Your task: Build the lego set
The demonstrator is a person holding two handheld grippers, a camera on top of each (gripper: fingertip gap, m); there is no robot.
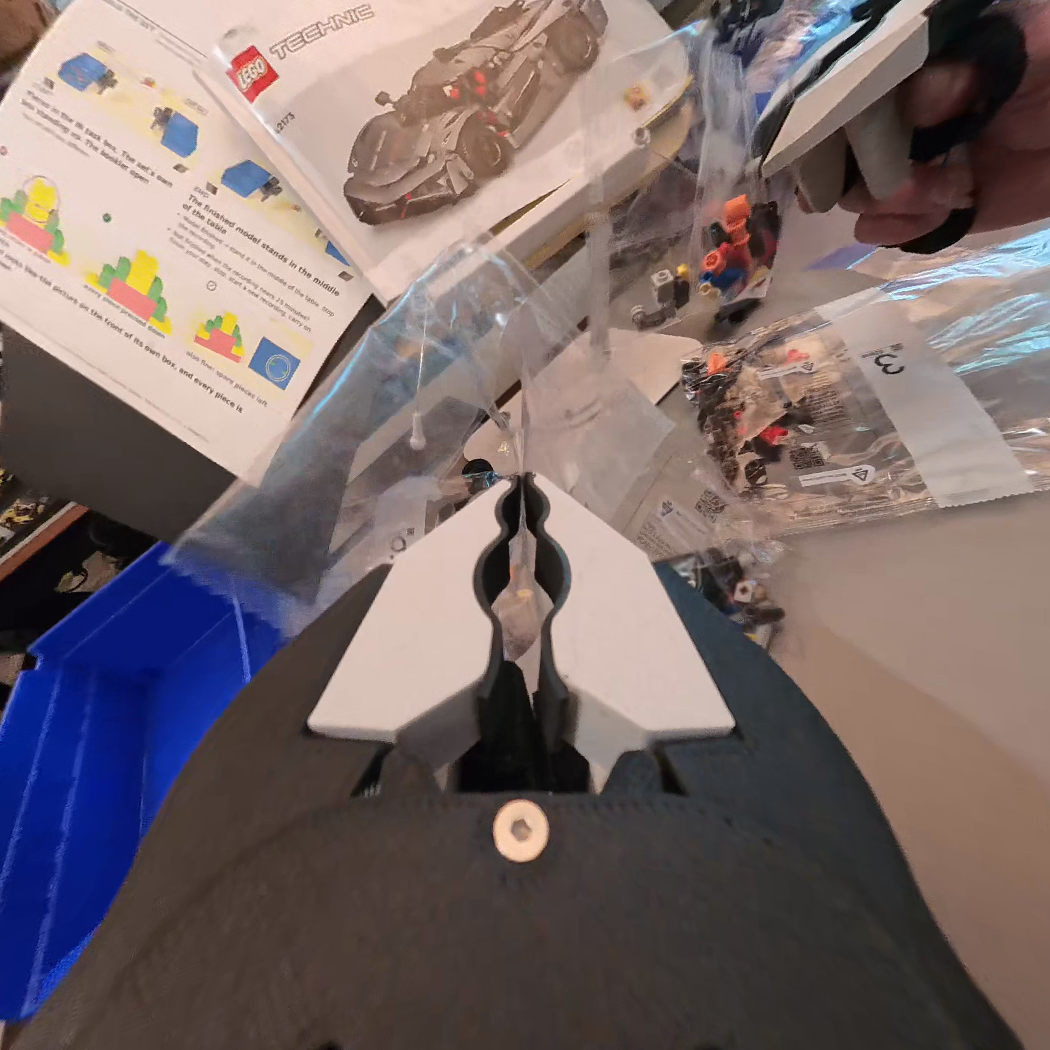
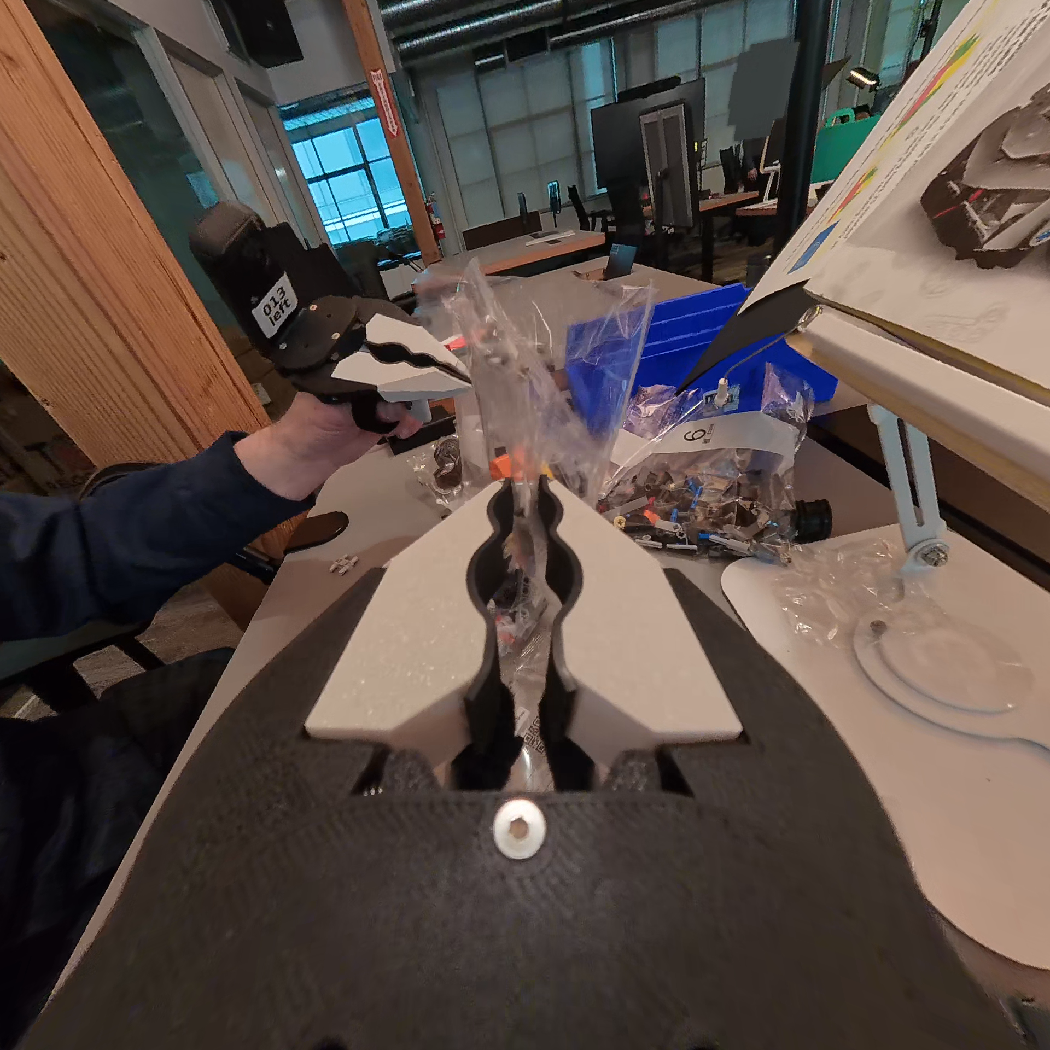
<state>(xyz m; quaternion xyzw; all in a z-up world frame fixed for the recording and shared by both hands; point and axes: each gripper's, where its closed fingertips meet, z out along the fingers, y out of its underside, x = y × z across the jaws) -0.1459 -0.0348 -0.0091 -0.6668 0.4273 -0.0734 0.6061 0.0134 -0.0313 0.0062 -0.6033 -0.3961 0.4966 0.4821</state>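
A clear plastic bag (image 1: 454, 318) of small Lego pieces hangs stretched between both grippers. Orange, red and blue pieces (image 1: 733, 250) sit in its lower end. My left gripper (image 1: 520, 480) is shut on one edge of the bag's film. My right gripper (image 2: 523, 483) is shut on the bag (image 2: 511, 363) too, with pieces showing between its fingers. In the right wrist view the left gripper (image 2: 463, 375) pinches the bag's upper left edge. In the left wrist view the right gripper (image 1: 761, 136) is at the top right, held by a hand.
The set's instruction booklet (image 1: 443, 113) and a printed sheet (image 1: 142, 227) rest on a white stand (image 2: 909, 483). A blue bin (image 1: 113, 710) is at the left. Sealed numbered bags of pieces (image 1: 852, 420) (image 2: 710, 483) and loose parts (image 1: 665, 290) lie on the grey table (image 1: 909, 625). The left gripper's tips are roughly 15 cm from the right gripper's.
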